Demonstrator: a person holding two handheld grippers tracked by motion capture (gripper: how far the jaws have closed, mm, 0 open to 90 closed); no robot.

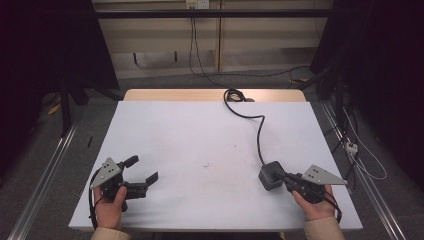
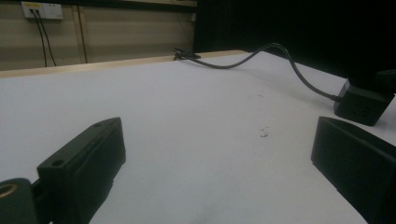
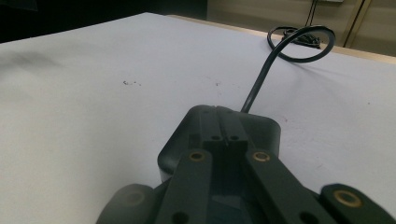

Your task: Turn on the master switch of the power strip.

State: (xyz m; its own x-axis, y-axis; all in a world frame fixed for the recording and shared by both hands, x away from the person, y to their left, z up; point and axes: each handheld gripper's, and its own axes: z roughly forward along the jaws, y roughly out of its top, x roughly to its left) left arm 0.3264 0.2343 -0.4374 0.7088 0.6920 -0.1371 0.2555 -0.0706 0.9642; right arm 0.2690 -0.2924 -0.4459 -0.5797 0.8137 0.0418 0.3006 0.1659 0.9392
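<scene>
White tabletop lies under both my tongs. My right gripper has its jaws pressed together, tips resting against the black power adapter near the table's right front. My left gripper stands wide, holding nothing. Adapter's cable runs to the far edge.

1. The white table is evenly lit from above; the surroundings fall into darkness.
2. Shadows are soft and faint.
3. Both gripper views are dim, and their near tongs are blurred.
</scene>
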